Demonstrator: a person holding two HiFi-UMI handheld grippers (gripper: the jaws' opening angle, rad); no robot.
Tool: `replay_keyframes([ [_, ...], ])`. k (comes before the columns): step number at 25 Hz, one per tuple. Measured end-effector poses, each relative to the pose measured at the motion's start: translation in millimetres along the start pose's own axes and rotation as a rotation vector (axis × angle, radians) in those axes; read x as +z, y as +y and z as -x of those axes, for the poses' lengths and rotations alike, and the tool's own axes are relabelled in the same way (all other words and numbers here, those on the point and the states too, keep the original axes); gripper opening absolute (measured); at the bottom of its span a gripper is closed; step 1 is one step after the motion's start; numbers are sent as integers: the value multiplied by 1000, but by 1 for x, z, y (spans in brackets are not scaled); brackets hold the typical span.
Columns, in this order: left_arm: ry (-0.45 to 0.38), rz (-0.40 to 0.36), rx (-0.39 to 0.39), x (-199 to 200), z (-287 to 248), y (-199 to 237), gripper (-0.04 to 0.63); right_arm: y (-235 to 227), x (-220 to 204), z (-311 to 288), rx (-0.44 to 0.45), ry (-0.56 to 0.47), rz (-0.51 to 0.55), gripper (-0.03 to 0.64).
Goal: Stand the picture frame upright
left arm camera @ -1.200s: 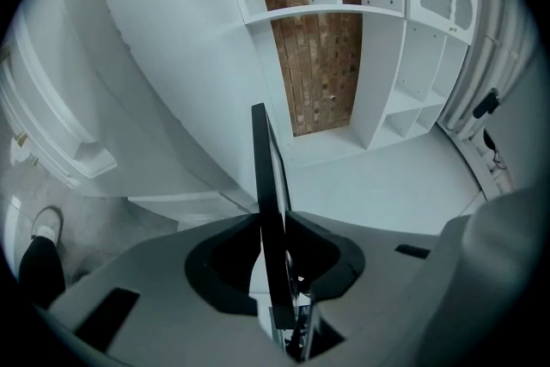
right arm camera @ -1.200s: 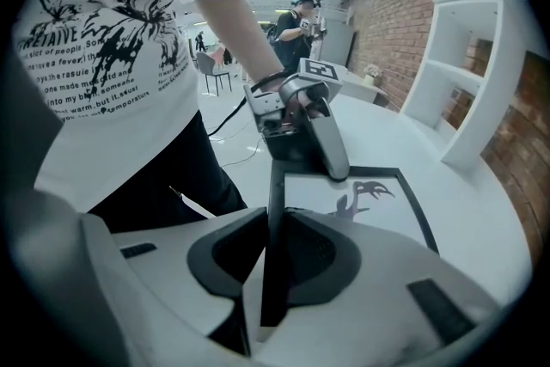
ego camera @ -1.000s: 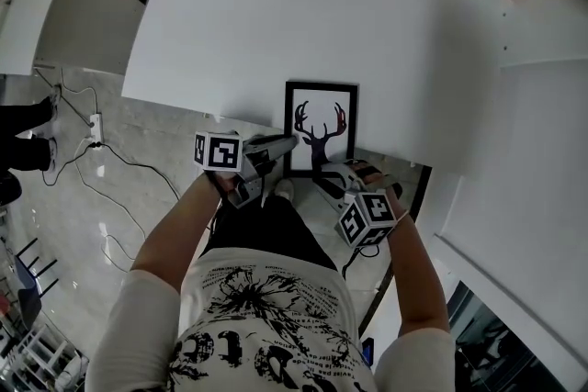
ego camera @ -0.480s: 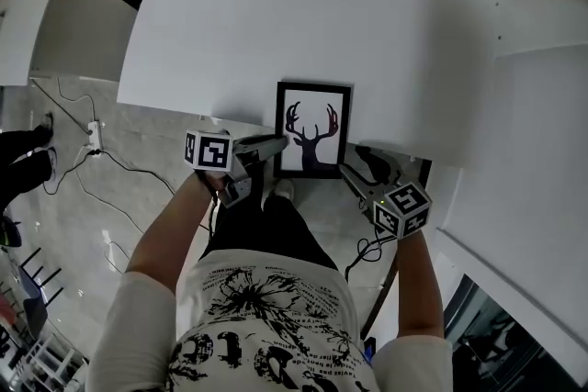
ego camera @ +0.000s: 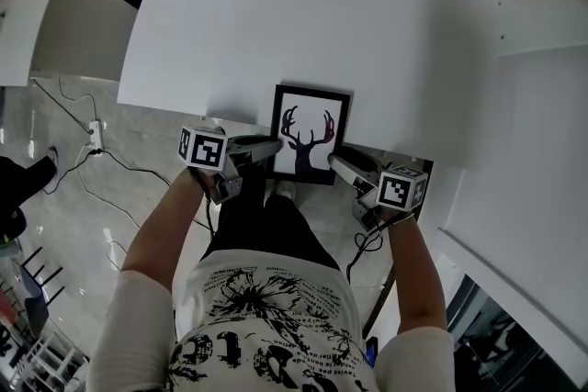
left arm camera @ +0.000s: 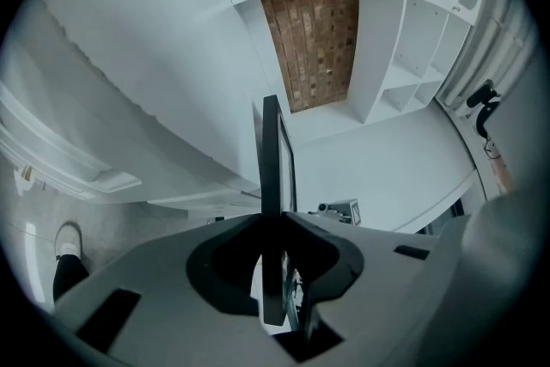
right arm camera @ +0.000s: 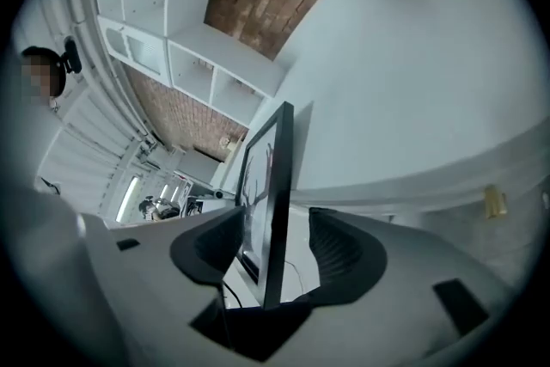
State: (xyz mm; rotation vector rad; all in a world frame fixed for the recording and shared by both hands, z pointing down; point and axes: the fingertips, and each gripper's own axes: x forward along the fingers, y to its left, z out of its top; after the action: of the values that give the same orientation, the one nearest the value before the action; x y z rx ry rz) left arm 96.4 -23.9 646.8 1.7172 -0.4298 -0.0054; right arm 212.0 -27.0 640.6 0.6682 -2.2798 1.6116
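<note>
The black picture frame (ego camera: 310, 135) with a deer-antler print is at the near edge of the white table (ego camera: 322, 14). My left gripper (ego camera: 274, 145) is shut on its left edge; in the left gripper view the thin frame edge (left arm camera: 271, 159) is pinched between the jaws (left arm camera: 277, 223). My right gripper (ego camera: 335, 162) is at the frame's lower right edge. Its jaws are opening, and in the right gripper view the frame edge (right arm camera: 277, 176) stands between the pads (right arm camera: 277, 241) with a gap on each side.
Cables and a power strip (ego camera: 92, 128) lie on the grey floor at the left. White shelving (ego camera: 55, 14) stands at the far left and a white cabinet (ego camera: 542, 151) at the right. The table's near edge runs just under the frame.
My right gripper has moved from the frame's bottom out to its right edge and its jaws have spread apart. The frame has shifted slightly left. The left gripper keeps its hold.
</note>
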Motion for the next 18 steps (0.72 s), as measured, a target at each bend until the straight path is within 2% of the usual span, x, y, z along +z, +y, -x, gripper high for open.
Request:
replay_keyframes([
  [4, 34, -24, -7, 2, 3, 0, 85, 2, 0, -15, 76, 62, -55, 212],
  [6, 40, -33, -11, 4, 3, -3, 84, 2, 3, -15, 95, 85, -84, 109],
  [7, 40, -33, -13, 5, 3, -5, 84, 1, 5, -14, 98, 91, -91, 94],
  [14, 29, -38, -6, 3, 6, 0, 86, -2, 3, -19, 116, 100, -95, 92],
  [16, 17, -59, -10, 7, 5, -8, 85, -4, 4, -12, 114, 115, -81, 92],
  [18, 1, -103, -9, 14, 7, -17, 86, 14, 13, -6, 143, 108, -61, 91],
])
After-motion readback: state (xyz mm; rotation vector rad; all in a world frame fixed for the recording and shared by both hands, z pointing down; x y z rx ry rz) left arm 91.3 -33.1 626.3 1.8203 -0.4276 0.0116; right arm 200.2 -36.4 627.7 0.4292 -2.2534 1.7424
